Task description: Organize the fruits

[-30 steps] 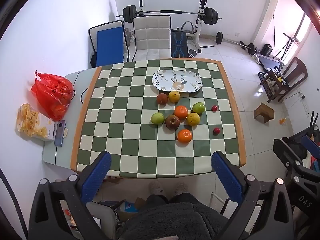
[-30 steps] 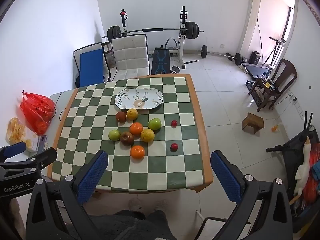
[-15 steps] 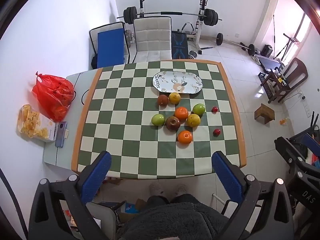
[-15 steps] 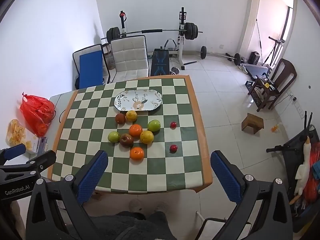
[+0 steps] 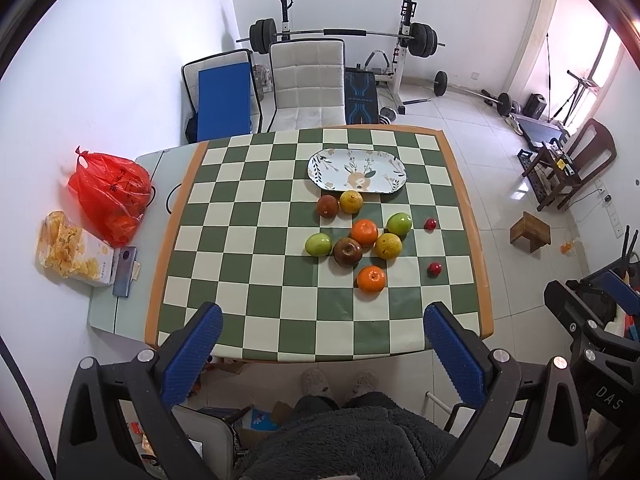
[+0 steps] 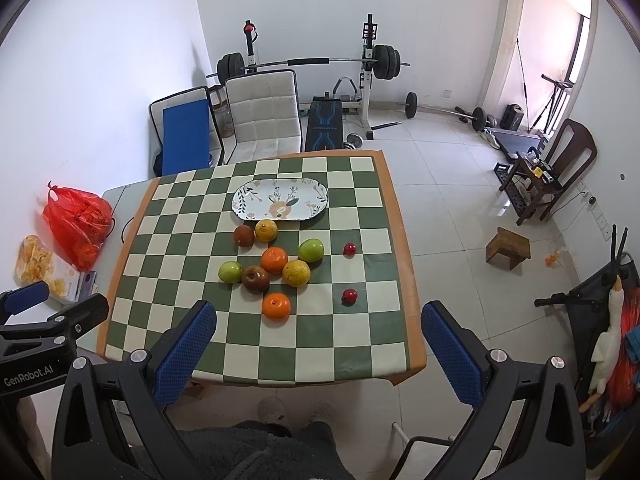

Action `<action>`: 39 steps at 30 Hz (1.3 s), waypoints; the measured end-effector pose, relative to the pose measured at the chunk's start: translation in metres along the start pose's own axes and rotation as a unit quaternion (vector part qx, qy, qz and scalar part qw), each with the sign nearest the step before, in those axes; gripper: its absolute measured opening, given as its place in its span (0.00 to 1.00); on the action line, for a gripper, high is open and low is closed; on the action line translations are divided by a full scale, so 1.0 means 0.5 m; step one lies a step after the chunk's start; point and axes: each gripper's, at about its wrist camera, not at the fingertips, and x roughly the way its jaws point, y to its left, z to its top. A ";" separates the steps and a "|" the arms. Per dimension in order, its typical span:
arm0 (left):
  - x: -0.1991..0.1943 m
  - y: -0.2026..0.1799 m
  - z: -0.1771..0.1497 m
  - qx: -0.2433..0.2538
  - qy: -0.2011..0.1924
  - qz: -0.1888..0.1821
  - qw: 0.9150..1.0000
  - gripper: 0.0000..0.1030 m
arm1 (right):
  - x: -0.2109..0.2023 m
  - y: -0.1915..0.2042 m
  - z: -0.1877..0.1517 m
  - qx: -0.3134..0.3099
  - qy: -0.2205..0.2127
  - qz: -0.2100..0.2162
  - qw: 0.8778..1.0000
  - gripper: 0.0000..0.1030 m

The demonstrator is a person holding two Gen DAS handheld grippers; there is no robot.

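Observation:
Several fruits lie loose on the green checked table: oranges, green apples, a dark red apple, yellow citrus and two small red fruits. An oval floral plate sits empty behind them. My left gripper is open and empty, high above the table's near edge. My right gripper is open and empty, also above the near edge. The fruits and plate also show in the right wrist view.
A red plastic bag, a snack box and a phone lie on a grey side table at the left. A white chair and a weight bench stand behind. A small wooden stool is on the floor at right.
Both grippers have drifted back and up a little, so the table looks slightly farther. Nothing on the table has moved.

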 end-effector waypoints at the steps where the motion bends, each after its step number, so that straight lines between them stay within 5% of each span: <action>1: -0.001 0.000 0.005 -0.001 0.000 0.000 1.000 1.00 | -0.002 -0.002 0.001 0.000 -0.001 -0.001 1.000 1.00; 39: -0.016 0.002 0.016 0.001 -0.010 0.002 1.000 1.00 | -0.036 -0.003 0.016 0.006 -0.010 0.001 1.000 1.00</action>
